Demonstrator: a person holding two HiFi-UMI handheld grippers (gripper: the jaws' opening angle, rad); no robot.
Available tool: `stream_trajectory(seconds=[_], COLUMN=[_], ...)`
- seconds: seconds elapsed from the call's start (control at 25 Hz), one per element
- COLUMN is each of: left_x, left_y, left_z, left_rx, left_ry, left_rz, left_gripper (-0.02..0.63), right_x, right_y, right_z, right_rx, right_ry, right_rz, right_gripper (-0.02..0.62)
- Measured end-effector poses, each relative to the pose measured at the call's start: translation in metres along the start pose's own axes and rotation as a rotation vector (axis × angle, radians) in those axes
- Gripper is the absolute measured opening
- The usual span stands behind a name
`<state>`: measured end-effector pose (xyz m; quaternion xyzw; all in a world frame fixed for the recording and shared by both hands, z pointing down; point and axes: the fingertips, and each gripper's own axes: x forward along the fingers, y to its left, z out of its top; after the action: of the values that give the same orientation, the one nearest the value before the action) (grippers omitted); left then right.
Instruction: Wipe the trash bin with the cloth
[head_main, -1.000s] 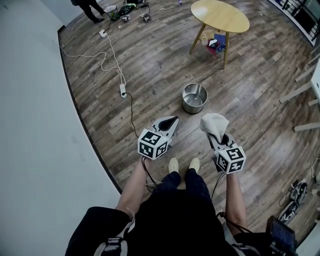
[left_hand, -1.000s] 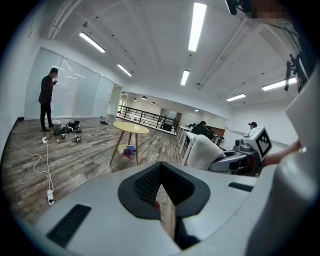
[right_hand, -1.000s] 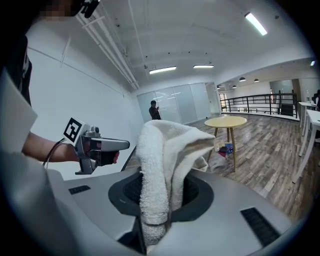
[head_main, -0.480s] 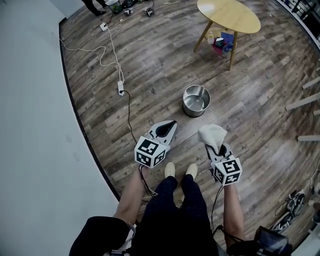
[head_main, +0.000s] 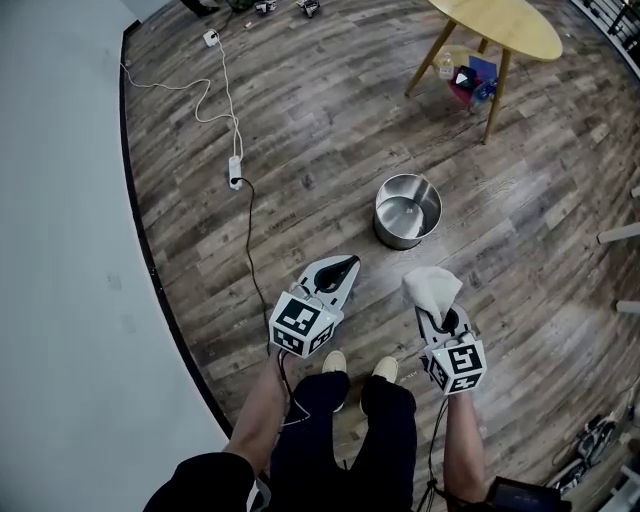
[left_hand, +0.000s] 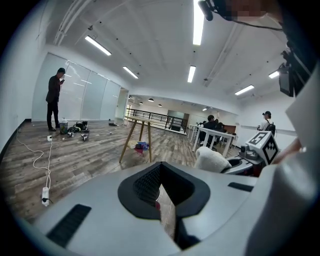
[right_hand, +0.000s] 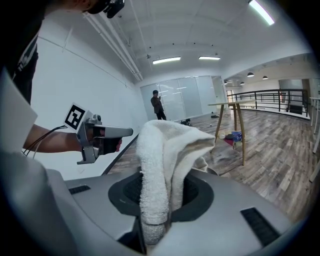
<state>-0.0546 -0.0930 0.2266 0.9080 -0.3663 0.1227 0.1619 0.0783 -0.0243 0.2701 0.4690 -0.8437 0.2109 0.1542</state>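
The trash bin (head_main: 407, 210) is a small round steel pail standing upright on the wood floor, empty inside. A white cloth (head_main: 432, 288) is bunched up in my right gripper (head_main: 441, 314), which is shut on it. The cloth hangs in the air just short of the bin, nearer me and slightly to its right. In the right gripper view the cloth (right_hand: 162, 165) rises from between the jaws and covers much of what lies ahead. My left gripper (head_main: 343, 267) is held level at the cloth's left, shut with nothing in it. Its tip is nearer me than the bin and to the bin's left.
A round wooden table (head_main: 500, 25) stands beyond the bin, with small coloured items (head_main: 470, 80) under it. A power strip and its cable (head_main: 234, 170) lie on the floor at the left, along a white wall (head_main: 60, 250). My feet (head_main: 335, 365) are below the grippers. People (left_hand: 54, 100) stand far off.
The head view has shifted, so the table and bin sit further right. Both grippers are lower in the picture and a little farther from the bin. The cloth stays clamped.
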Motion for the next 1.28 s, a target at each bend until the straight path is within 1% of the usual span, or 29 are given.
stream_trajectory(seconds=[0.24, 0.44, 0.64, 0.8, 0.96, 1.12, 1.28], left_x=[0.052, 0.091, 0.121, 0.141, 0.158, 0.173, 0.182], left_y=[0.017, 0.034, 0.051, 0.066, 0.079, 0.095, 0.100], left_z=[-0.074, -0.124, -0.170, -0.200, -0.241, -0.280, -0.309], left_rx=[0.040, 0.041, 0.063, 0.068, 0.092, 0.099, 0.099], left_ry=[0.006, -0.012, -0.023, -0.057, -0.059, -0.071, -0.075], left_rz=[-0.031, -0.041, -0.050, -0.051, -0.060, -0.054, -0.052], left_gripper=[0.000, 0.000, 0.000, 0.000, 0.000, 0.000, 0.000], right_x=[0.057, 0.098, 0.131, 0.154, 0.177, 0.207, 0.222], right_y=[-0.037, -0.061, -0.077, -0.083, -0.088, -0.101, -0.109], right_z=[-0.057, -0.100, -0.144, -0.176, -0.212, -0.244, -0.265], right_rx=[-0.021, -0.048, -0.055, -0.063, -0.084, -0.117, -0.096], right_ry=[-0.036, -0.059, -0.081, -0.105, -0.126, -0.152, -0.179], right_rz=[0.002, 0.009, 0.009, 0.024, 0.038, 0.023, 0.019], right_gripper=[0.094, 0.093, 0.094, 0.094, 0.094, 0.094, 0.094])
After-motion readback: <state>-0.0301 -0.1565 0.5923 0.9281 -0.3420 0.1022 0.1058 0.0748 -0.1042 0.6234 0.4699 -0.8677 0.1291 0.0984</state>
